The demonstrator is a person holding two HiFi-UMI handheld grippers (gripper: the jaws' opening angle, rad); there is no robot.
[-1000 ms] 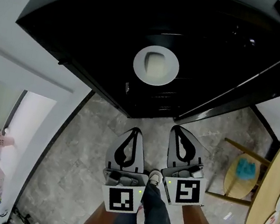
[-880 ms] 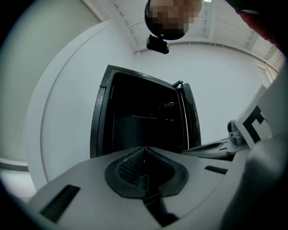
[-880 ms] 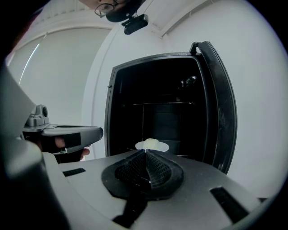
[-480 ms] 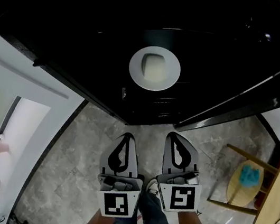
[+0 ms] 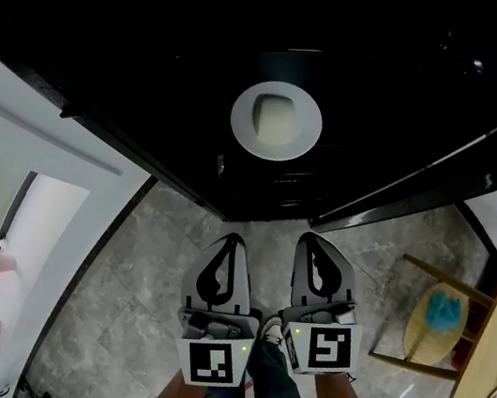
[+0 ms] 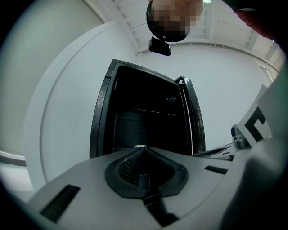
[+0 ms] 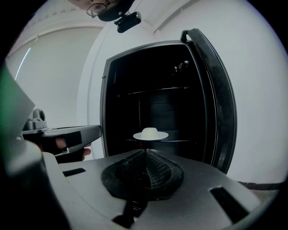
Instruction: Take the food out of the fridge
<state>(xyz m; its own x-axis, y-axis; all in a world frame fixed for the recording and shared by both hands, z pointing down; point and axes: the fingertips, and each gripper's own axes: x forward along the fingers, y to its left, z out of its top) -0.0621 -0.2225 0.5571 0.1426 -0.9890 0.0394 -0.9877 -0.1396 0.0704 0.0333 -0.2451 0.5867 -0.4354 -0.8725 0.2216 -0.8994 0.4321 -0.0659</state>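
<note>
The fridge [image 5: 143,41] is black and glossy on its shell and door edge, while its front frame [image 6: 100,117] has a fine pebbled grain. Inside, a thin shelf [image 7: 177,140] looks like glass. The plate [image 5: 305,129] on it is smooth, glazed white, and the food [image 5: 274,118] is pale and matt. The left gripper [image 5: 234,238] and right gripper [image 5: 314,240] are matt grey plastic with black, ribbed, rubbery pads [image 6: 127,164]. The floor [image 5: 152,262] is polished grey marbled stone. At far right, the table [image 5: 478,367] and stool [image 5: 428,269] look like pale wood.
</note>
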